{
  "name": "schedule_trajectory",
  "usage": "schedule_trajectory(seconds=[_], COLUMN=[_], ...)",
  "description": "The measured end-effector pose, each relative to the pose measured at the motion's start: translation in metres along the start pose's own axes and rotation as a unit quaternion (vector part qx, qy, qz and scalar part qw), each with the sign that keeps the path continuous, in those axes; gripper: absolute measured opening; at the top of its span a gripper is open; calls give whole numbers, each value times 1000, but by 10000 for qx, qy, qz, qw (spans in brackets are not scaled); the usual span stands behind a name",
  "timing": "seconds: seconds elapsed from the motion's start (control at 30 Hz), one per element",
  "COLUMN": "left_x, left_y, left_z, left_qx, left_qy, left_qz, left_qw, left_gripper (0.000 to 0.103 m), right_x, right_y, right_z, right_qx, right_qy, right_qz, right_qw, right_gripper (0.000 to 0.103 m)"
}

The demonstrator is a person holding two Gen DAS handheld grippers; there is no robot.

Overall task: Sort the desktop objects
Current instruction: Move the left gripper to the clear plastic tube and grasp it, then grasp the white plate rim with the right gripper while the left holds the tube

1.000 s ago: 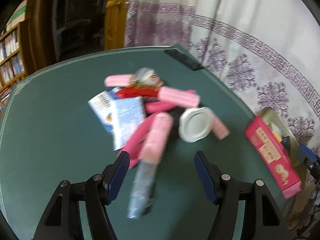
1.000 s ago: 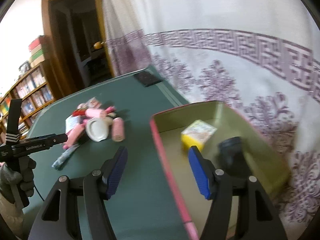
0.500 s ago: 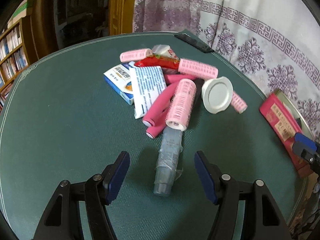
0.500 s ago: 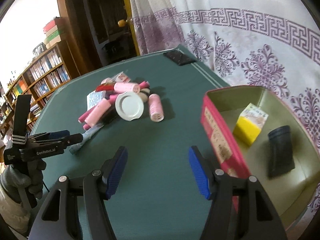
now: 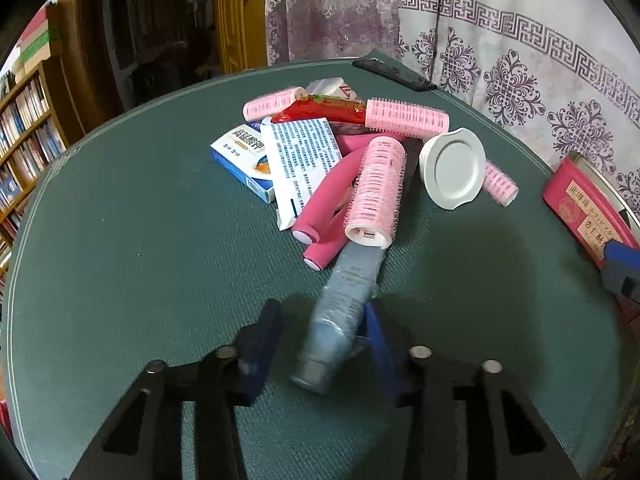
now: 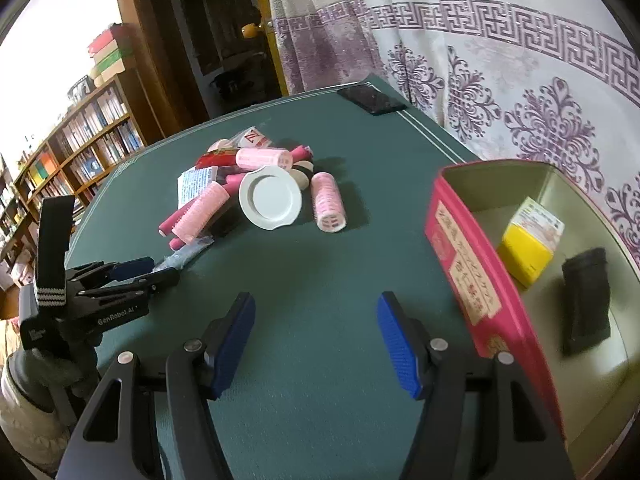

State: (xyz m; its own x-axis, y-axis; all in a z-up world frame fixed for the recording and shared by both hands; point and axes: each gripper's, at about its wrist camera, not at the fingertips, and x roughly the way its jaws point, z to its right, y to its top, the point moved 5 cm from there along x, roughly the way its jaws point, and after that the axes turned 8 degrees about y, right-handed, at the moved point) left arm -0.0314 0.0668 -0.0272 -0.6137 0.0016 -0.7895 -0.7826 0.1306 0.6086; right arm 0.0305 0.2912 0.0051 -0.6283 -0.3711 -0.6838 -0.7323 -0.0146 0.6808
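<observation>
My left gripper [image 5: 320,344] jaws have just been closing around the grey tube [image 5: 340,312], long axis running away from them; right gripper [image 6: 316,336] jaws open, empty.

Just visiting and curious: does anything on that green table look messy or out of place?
Yes: the pink hair rollers, a white lid, a blue box and a leaflet lie jumbled in one heap, while the red tin holds only two things.

L gripper [image 5: 320,344] fingers just closing round tube; R gripper [image 6: 316,340] agape.
</observation>
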Motion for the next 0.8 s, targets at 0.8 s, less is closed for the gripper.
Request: schedule_trajectory(seconds=[0.8], left_x=[-9], left_y=[0], left_z=[-10], left_qx=[-390], left_qy=[-454], left_qz=[119], left_qw=[9981], left_gripper=[30], right_x=[80], right_y=[62], right_z=[-23], right_qx=[-479], right_qy=[-99], right_qz=[-121], right_qw=[9987], right_gripper=[78])
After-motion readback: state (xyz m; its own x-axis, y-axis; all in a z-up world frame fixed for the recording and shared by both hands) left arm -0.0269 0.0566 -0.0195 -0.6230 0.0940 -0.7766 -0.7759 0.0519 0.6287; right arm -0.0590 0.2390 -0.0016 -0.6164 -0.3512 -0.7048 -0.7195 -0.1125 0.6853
